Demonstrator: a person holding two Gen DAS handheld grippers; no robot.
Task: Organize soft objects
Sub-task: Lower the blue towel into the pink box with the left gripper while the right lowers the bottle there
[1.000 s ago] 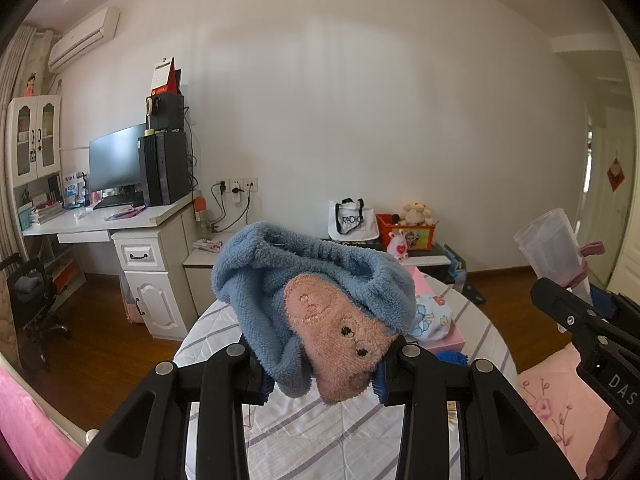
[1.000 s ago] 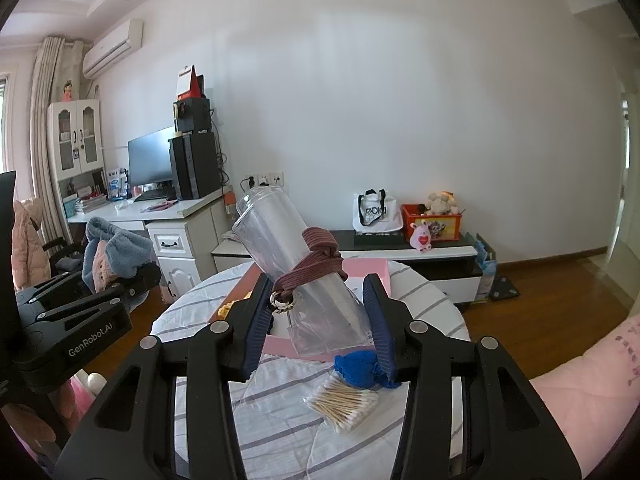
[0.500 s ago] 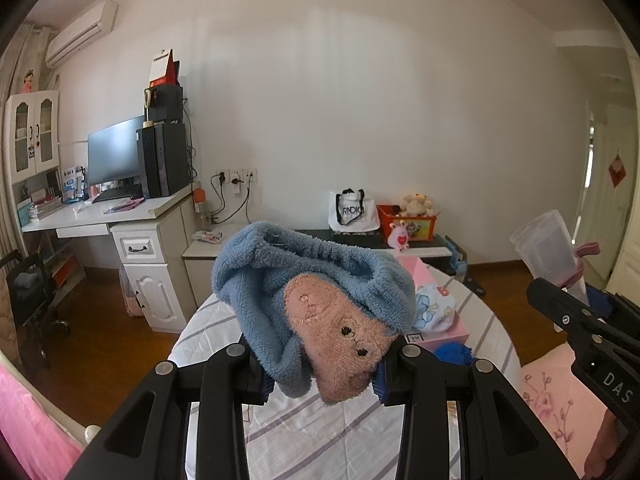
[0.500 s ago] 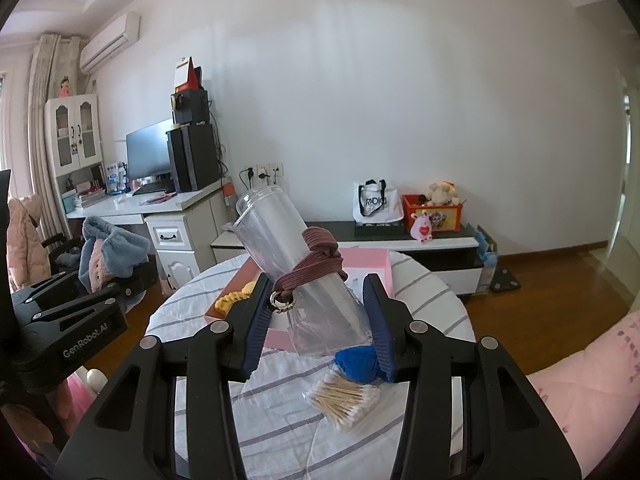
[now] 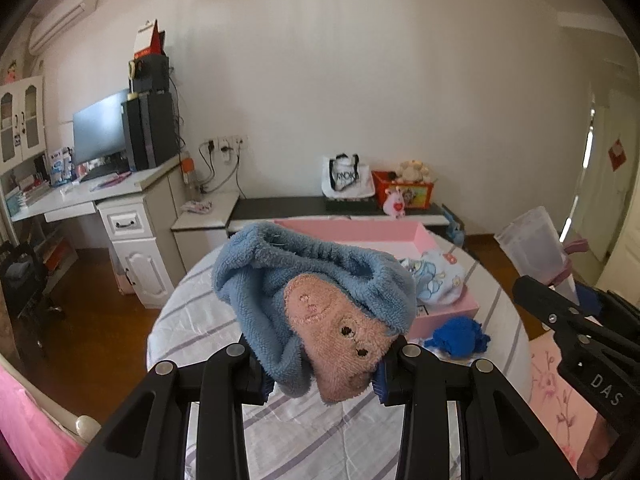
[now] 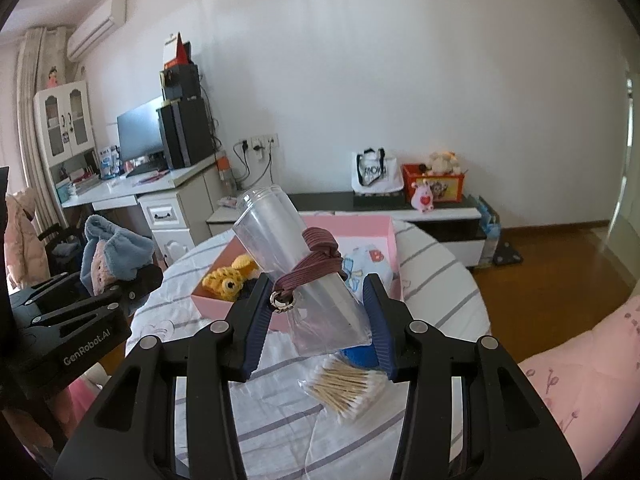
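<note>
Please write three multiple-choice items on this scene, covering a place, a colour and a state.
1. Where is the yellow crocheted toy?
A. inside the pink box
B. on the floor
C. on the desk

2. What colour is the band wrapped round the clear plastic cup?
A. green
B. maroon
C. white

3. What is the left gripper doing?
A. hanging open and empty
B. gripping a blue and pink plush towel
C. gripping cotton swabs

Answers: 1 A, it lies against the box's left wall; 2 B, the band shows dark red; 3 B, the fingers pinch the towel.
</note>
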